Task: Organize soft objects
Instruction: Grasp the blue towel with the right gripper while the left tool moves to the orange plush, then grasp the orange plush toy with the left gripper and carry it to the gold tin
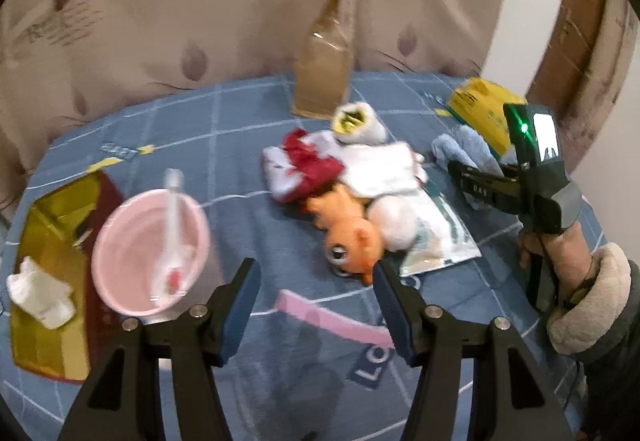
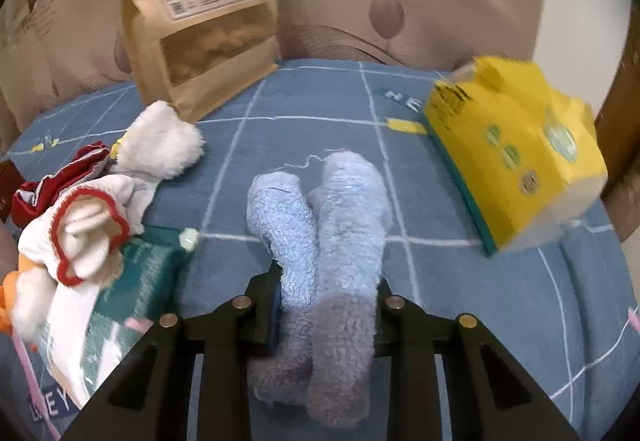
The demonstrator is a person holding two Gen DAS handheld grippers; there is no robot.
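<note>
A bed w/ a blue grid-pattern sheet (image 2: 304, 97) is seen carrying everything; a padded headboard (image 1: 200, 21) is set behind it. A brown paper bag (image 2: 200, 13) is stood upright at the back, and a yellow box (image 2: 516, 161) is lying near the right edge. In the middle a pile is heaped: an orange plush toy (image 1: 348, 229), red-and-white cloth (image 1: 308, 165) and a white fluffy sock (image 2: 160, 141), partly over a flat plastic packet (image 1: 440, 237). A pink bowl (image 1: 148, 253) w/ a toothbrush inside is placed at left, beside an open yellow-lined box (image 1: 48, 281). The pair of blue fuzzy socks (image 2: 320, 241) is lying apart from the pile and is pinched by the right gripper (image 2: 324, 317), jaws narrowed onto both. The left gripper (image 1: 316, 293) is held wide and empty, near the plush. Risk, as judged: only one sock may be properly caught, so the other could be dropped on lift; a loose thread at the toe could be snagged. Motion blur is present, so contact depth can't be confirmed.
</note>
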